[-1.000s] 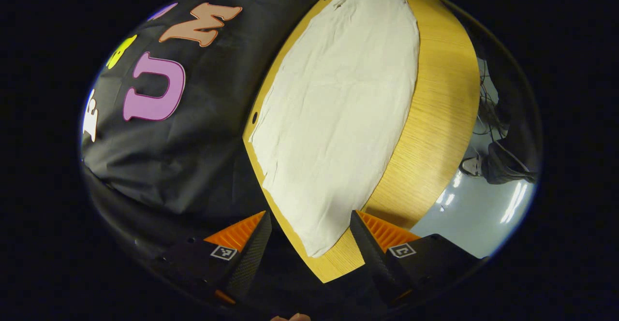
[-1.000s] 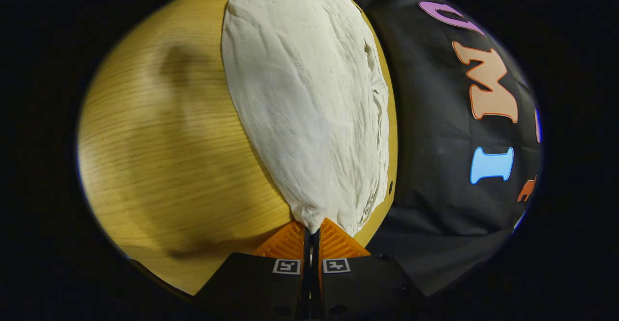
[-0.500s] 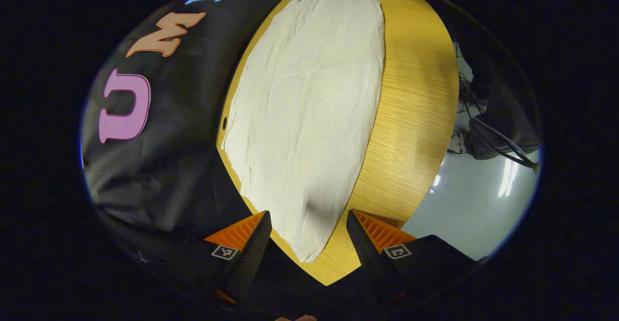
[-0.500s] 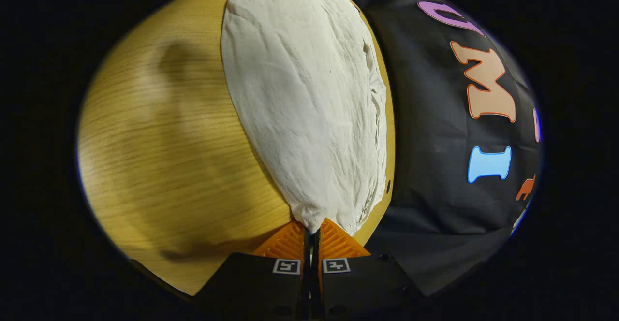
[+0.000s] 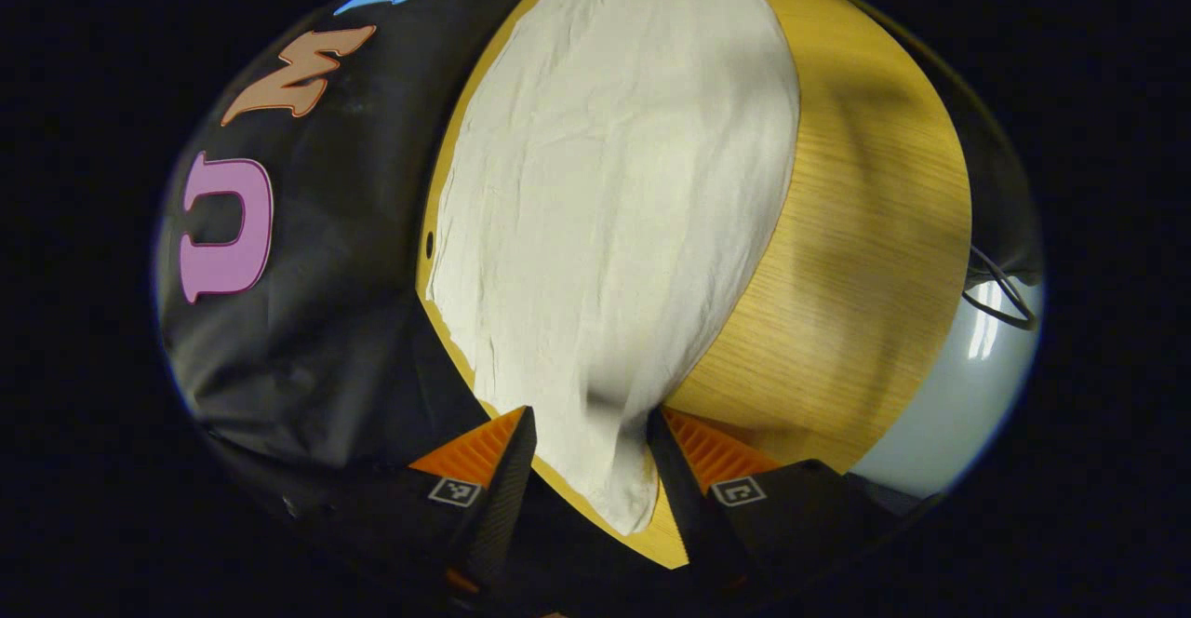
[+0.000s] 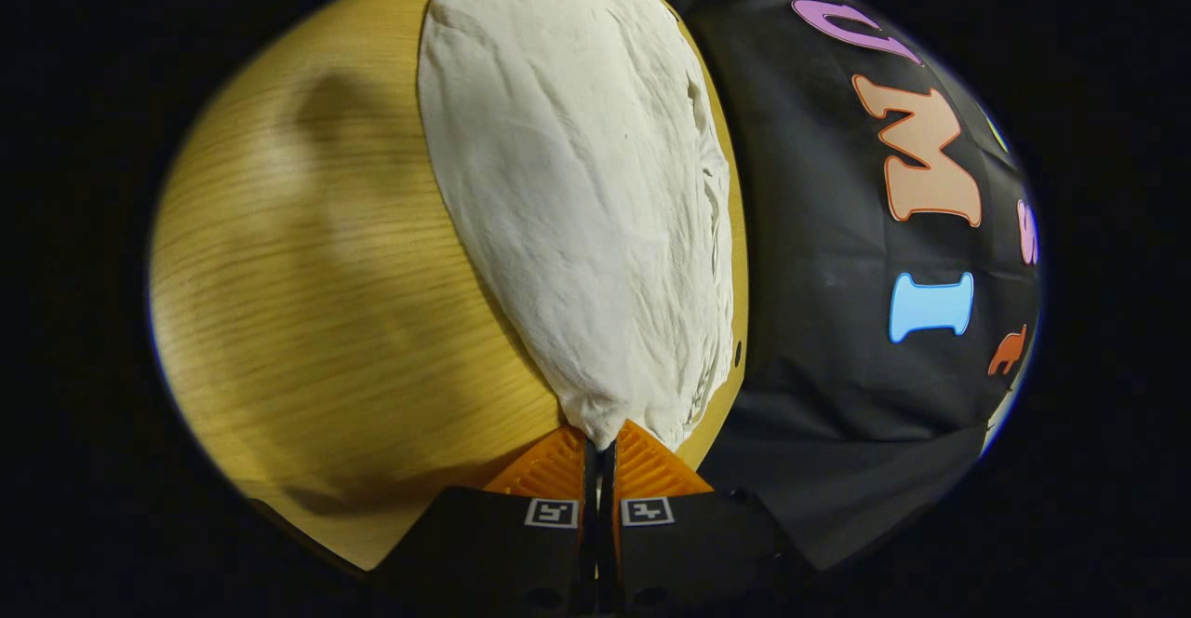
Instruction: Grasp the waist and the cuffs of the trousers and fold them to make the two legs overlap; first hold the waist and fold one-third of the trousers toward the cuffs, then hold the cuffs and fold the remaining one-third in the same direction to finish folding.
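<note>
Table: wooden table (image 5: 865, 255), black cloth wall behind.
Trousers: cream trousers (image 5: 605, 190) lie flat ahead of both tools.
Left hand-held gripper (image 5: 588, 441): fingers spread, straddling the near corner, not yet pinching.
Right hand-held gripper (image 6: 600, 446): clamped on its own fabric corner.
Advice: close fully over the hem before lifting, and raise both ends level.

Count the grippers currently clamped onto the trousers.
1. The right gripper is shut on one end of the white trousers on the wooden table. The left gripper straddles the other end with its fingers open, not clamped.
</note>
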Tool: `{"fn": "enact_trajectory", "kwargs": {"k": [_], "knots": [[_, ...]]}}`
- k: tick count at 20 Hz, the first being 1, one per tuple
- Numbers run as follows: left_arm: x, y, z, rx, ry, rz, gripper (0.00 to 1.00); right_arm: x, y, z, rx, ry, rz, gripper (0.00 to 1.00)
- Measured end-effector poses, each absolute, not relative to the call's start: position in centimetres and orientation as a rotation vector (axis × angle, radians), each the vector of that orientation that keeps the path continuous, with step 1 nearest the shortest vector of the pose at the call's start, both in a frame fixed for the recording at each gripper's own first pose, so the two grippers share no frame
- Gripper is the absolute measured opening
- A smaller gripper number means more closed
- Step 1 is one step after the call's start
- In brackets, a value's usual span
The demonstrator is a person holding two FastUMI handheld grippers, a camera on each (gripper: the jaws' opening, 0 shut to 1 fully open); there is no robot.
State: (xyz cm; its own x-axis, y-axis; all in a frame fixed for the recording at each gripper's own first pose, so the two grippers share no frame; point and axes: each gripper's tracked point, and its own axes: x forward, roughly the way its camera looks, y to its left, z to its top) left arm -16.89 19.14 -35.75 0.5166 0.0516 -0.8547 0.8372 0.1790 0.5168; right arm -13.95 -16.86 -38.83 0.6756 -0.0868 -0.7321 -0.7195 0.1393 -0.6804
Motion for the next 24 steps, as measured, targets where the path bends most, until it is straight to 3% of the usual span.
{"fn": "enact_trajectory", "kwargs": {"k": [4,6,9,13,24], "knots": [[-16.8,19.1,-37.1,1.25,0.973,-0.666,0.27,-14.0,-16.9,-38.9,-1.369,0.738,0.526,0.02],[-17.2,19.3,-37.3,1.228,0.995,-0.644,0.13,-14.0,-16.9,-38.9,-1.361,0.735,0.529,0.02],[-17.0,19.2,-37.5,1.212,1.012,-0.612,0.0,-14.0,-16.9,-38.8,-1.329,0.737,0.542,0.03],[-17.1,19.4,-37.2,1.11,1.071,-0.572,0.0,-13.6,-17.3,-38.1,-1.244,0.772,0.528,0.03],[-11.6,18.2,-31.1,0.969,0.984,-0.328,0.0,-9.3,-18.2,-30.7,-1.204,0.601,0.41,0.03]]}}
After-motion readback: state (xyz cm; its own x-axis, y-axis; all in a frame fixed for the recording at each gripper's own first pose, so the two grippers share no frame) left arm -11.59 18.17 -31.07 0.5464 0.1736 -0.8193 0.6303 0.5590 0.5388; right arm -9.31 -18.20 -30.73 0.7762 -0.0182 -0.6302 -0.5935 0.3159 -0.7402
